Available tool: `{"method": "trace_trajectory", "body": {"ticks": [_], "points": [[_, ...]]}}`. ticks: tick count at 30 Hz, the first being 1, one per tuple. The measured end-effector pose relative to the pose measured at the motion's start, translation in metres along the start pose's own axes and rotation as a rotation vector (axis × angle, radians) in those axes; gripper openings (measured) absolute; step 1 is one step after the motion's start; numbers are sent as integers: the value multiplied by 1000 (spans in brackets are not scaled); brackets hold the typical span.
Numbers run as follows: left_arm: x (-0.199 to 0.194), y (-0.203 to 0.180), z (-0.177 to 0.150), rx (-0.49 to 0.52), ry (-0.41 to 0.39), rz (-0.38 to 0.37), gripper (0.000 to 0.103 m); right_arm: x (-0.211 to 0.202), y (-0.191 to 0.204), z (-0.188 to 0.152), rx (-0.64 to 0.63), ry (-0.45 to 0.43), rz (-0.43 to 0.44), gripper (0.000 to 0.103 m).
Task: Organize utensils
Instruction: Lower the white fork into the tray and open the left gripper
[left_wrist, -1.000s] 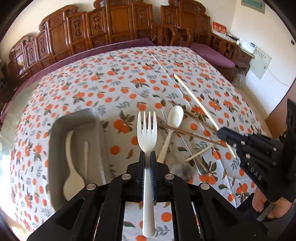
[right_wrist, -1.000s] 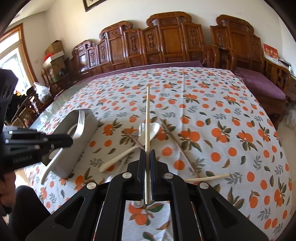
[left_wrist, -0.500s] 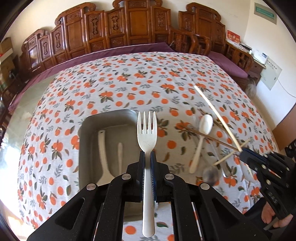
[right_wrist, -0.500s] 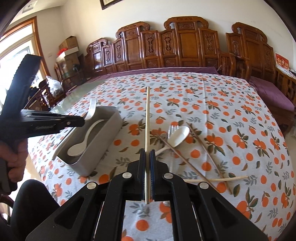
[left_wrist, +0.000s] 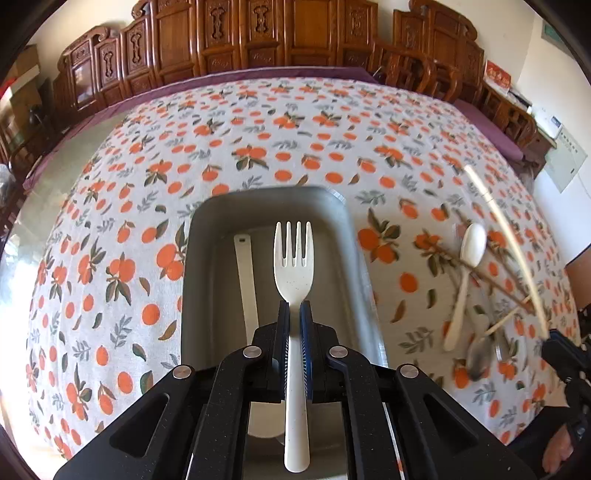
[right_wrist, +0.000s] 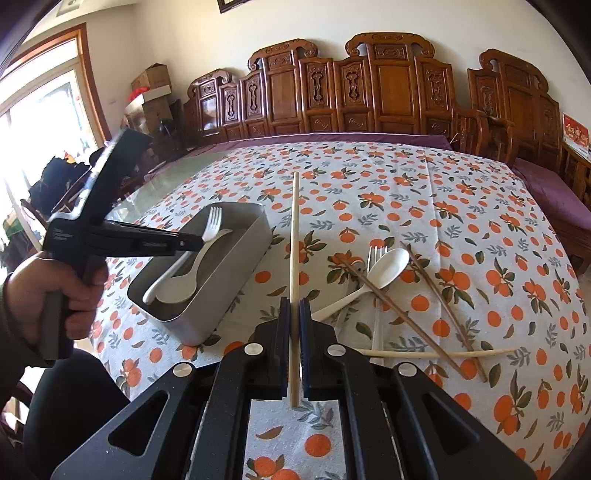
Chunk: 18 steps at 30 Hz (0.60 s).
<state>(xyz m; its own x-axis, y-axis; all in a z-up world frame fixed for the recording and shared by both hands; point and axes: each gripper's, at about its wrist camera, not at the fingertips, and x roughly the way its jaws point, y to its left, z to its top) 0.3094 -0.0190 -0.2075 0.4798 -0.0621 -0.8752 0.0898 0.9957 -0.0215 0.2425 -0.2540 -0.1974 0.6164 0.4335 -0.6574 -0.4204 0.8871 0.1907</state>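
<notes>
My left gripper (left_wrist: 294, 308) is shut on a white plastic fork (left_wrist: 293, 258) and holds it above the grey metal box (left_wrist: 343, 236), tines pointing away. In the right wrist view the left gripper (right_wrist: 195, 242) hovers over the box (right_wrist: 236, 273), which holds a white spoon (right_wrist: 177, 284). My right gripper (right_wrist: 294, 306) is shut on a pale wooden chopstick (right_wrist: 294, 229) and holds it above the table, right of the box. Loose on the cloth lie a white spoon (right_wrist: 388, 271), a metal fork (right_wrist: 376, 258), two dark chopsticks (right_wrist: 399, 317) and one pale chopstick (right_wrist: 439, 353).
The table has an orange-print cloth (right_wrist: 443, 206). Carved wooden chairs (right_wrist: 388, 92) line its far side. The person's hand (right_wrist: 51, 291) holding the left gripper is at the left edge. A bare glass strip of table (right_wrist: 173, 177) shows at the far left.
My left gripper has moved left with the fork, from beside the loose utensils to over the box. My right gripper has lifted and pulled back a little with the chopstick.
</notes>
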Motion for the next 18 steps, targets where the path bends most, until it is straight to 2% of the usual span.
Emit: {"method": "trace_trajectory", "body": {"ticks": [10,14,18], "points": [[24,3,-4,-2,53,-11,5,11,6,-7,-1,45,-16,6],[16,7,-5,-8,41,-19,7,12,9,-5,4,51,-19,6],[0,14,-6,-5,16,-24,13,9,16,0,-2,47,-30,6]]}}
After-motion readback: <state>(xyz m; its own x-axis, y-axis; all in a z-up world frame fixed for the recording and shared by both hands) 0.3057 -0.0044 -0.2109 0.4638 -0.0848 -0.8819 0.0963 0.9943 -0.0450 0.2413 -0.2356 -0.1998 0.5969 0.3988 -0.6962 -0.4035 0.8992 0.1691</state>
